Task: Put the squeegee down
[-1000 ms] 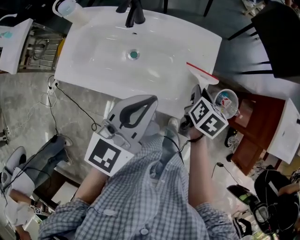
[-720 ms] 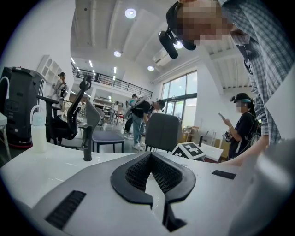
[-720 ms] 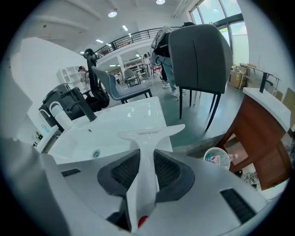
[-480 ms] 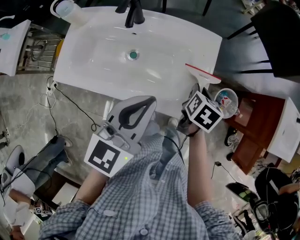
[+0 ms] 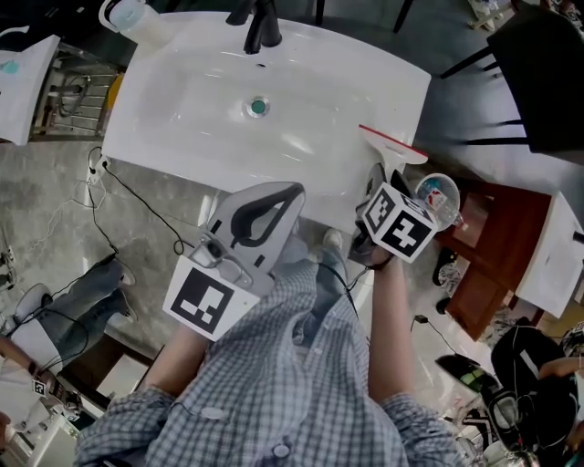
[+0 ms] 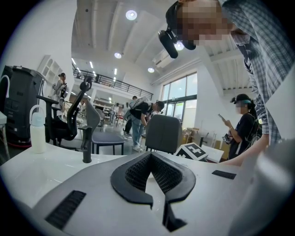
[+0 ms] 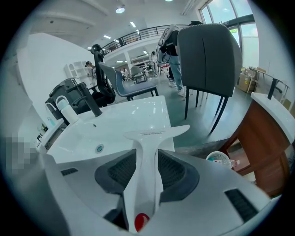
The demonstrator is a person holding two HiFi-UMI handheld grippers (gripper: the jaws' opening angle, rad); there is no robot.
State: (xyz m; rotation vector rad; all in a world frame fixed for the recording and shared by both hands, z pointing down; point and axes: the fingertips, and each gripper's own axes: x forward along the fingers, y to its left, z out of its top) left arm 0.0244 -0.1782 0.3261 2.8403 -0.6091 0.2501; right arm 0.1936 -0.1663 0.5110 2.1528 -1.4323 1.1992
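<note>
The white squeegee (image 5: 391, 146) with a red blade edge lies on the right front corner of the white sink (image 5: 182, 109). Its head points toward the basin and its handle runs back toward me. My right gripper (image 5: 378, 181) is around that handle. In the right gripper view the squeegee (image 7: 150, 138) runs straight between the two dark pads of the right gripper (image 7: 146, 153). The jaws are opening and the handle lies loose between them. My left gripper (image 5: 297, 192) hovers at the sink's front edge. The left gripper (image 6: 150, 159) is shut with nothing in it.
A black faucet (image 5: 263, 27) and a drain (image 5: 259, 107) mark the basin, and a white bottle (image 5: 128, 14) stands at its back left corner. A small waste basket (image 5: 440, 196) and a brown wooden cabinet (image 5: 497, 246) stand to the right. Cables trail on the floor at left.
The right gripper's marker cube has rolled slightly. The squeegee has stayed at the sink's right front corner. The left gripper has not moved.
</note>
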